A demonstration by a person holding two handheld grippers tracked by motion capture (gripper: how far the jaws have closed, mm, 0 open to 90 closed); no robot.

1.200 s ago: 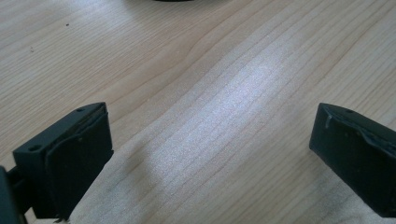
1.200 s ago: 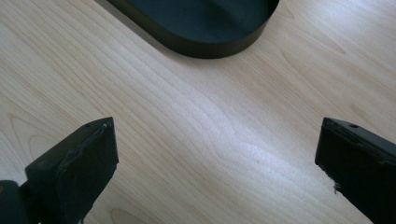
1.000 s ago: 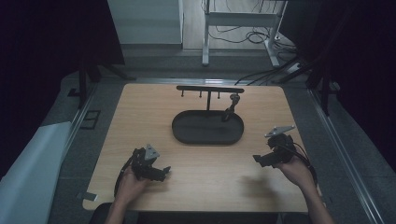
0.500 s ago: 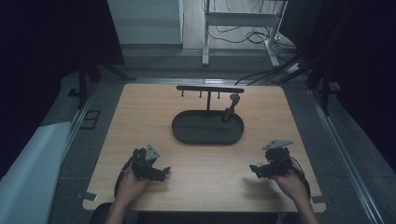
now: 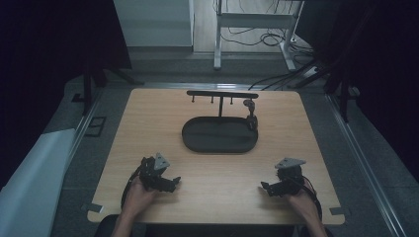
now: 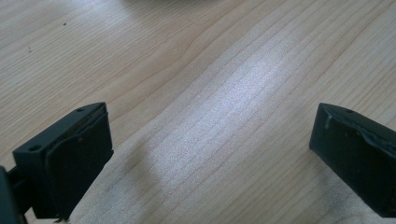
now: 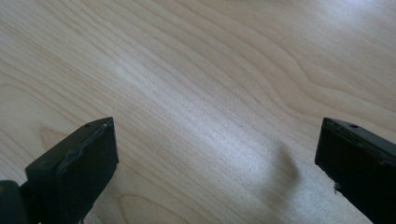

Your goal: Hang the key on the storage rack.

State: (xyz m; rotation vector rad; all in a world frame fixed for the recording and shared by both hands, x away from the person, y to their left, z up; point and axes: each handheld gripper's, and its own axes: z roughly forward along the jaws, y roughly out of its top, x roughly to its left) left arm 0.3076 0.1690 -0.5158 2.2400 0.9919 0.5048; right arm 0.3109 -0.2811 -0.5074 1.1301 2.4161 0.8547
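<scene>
Near the worktop's (image 5: 212, 168) front corners both tools — left tool (image 5: 170, 183), right tool (image 5: 267, 187) — rest with jaws apart and empty, the dark tray (image 5: 197, 140) untouched — seemingly nothing begun.

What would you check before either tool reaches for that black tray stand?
1. Left tool open, with nothing between its jaws: ok.
2. Right tool open, with nothing between its jaws: ok.
3. Bare table between both tools and the tray: ok.
4. Small dark item hanging on the rack at the tray's right end: ok.
5. What that item is: cannot tell, too small.
6. Tray contents: cannot tell, too dark.
</scene>
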